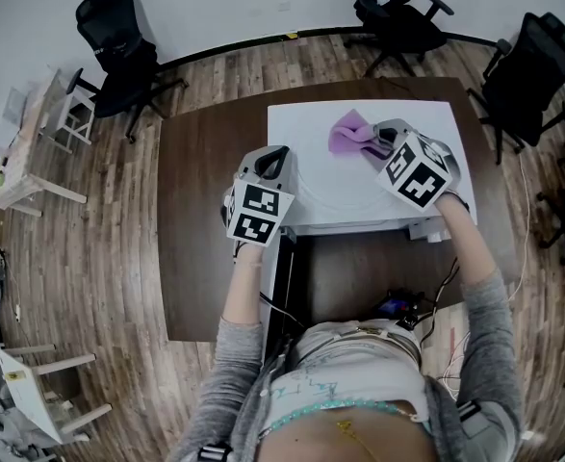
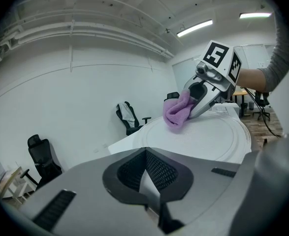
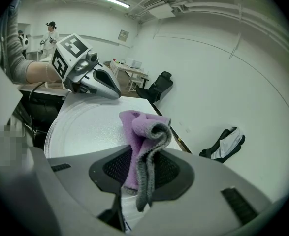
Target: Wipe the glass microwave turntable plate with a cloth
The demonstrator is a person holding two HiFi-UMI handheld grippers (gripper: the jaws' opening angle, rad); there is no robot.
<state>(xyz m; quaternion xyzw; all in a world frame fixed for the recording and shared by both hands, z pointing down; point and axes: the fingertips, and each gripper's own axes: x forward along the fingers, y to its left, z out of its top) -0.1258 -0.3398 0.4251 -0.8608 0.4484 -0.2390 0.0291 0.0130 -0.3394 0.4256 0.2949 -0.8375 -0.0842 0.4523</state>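
The right gripper (image 1: 376,141) is clamped on the purple cloth (image 3: 145,132), whose fold touches the glass turntable plate (image 3: 82,127) just ahead of its jaws. The left gripper (image 1: 280,165) pinches the plate's rim opposite. Good wiping likely needs light downward pressure and overlapping sweeps.

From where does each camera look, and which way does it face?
Head view: on the person's head, facing steeply down at the table; shows both arms, left gripper, right gripper.
Left gripper view: on the left gripper, facing across the plate toward the right gripper; jaws apparently closed on the plate's rim; right hand shows.
Right gripper view: on the right gripper, facing the left gripper; jaws pinch the cloth; left hand shows.
Both gripper views share the plate and cloth.
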